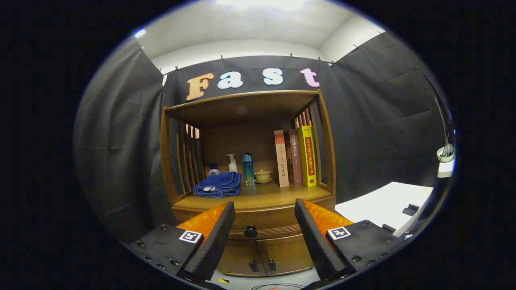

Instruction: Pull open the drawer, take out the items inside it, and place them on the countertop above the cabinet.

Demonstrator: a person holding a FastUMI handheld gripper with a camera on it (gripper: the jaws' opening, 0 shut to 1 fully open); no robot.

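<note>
Low in the frame, the tool (264,213) is spread wide and holds nothing. Between its fingers, further ahead, sits the closed drawer (262,227) with its dark knob (250,231), under the cabinet's tabletop (258,196).

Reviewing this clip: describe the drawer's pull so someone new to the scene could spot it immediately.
Start at the wooden cabinet against the black cloth wall. Below its countertop, where a blue towel and books sit, runs the closed drawer front. The drawer knob is centred there, seen between the open claw's fingers: round and black, unlike the two small flat handles on the doors beneath.
</note>
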